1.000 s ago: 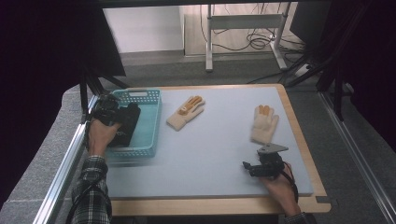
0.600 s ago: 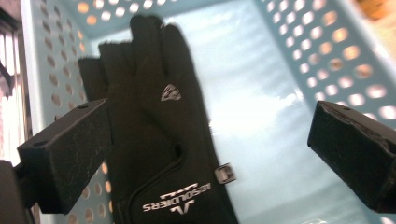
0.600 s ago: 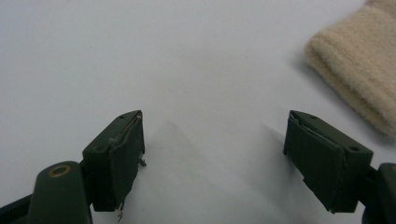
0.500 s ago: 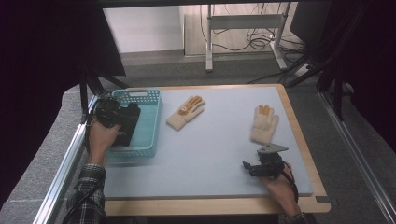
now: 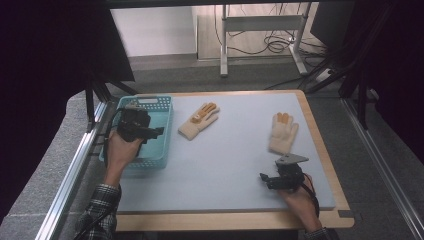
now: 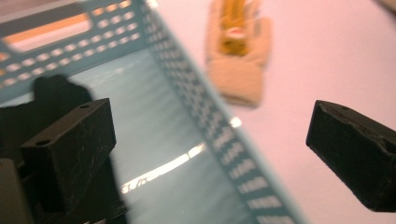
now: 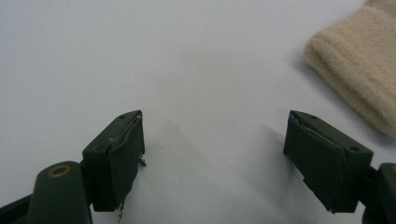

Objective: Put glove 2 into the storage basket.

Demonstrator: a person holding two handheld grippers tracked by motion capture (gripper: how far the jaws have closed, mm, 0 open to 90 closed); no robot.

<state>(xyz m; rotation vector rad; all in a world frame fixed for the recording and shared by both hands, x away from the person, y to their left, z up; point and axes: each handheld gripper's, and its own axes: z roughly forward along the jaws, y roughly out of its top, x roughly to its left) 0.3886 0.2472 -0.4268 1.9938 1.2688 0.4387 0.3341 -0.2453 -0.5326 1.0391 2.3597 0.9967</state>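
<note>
Two cream knit gloves with orange fingertips lie flat on the pale table: one [image 5: 199, 121] [image 6: 238, 60] just right of a teal slotted basket [image 5: 156, 152] [image 6: 210, 121], the other [image 5: 283, 131] near the right edge, its cuff [image 7: 359, 79] showing in the right gripper view. My left gripper [image 5: 152, 132] [image 6: 210, 135] hovers open over the basket, jaws straddling its right wall and pointing towards the near glove. My right gripper [image 5: 265, 179] [image 7: 212, 154] rests low at the front right, open over bare table, with the cuff just beyond its right jaw.
A dark shape [image 6: 56, 93] lies on the basket floor behind my left jaw; I cannot tell what it is. The table [image 5: 230, 165] has a wooden border [image 5: 320, 145]. A metal rail [image 5: 70, 170] runs along its left side.
The left gripper has shifted slightly to the right over the basket and turned towards the near glove. The right gripper and both gloves have not moved.
</note>
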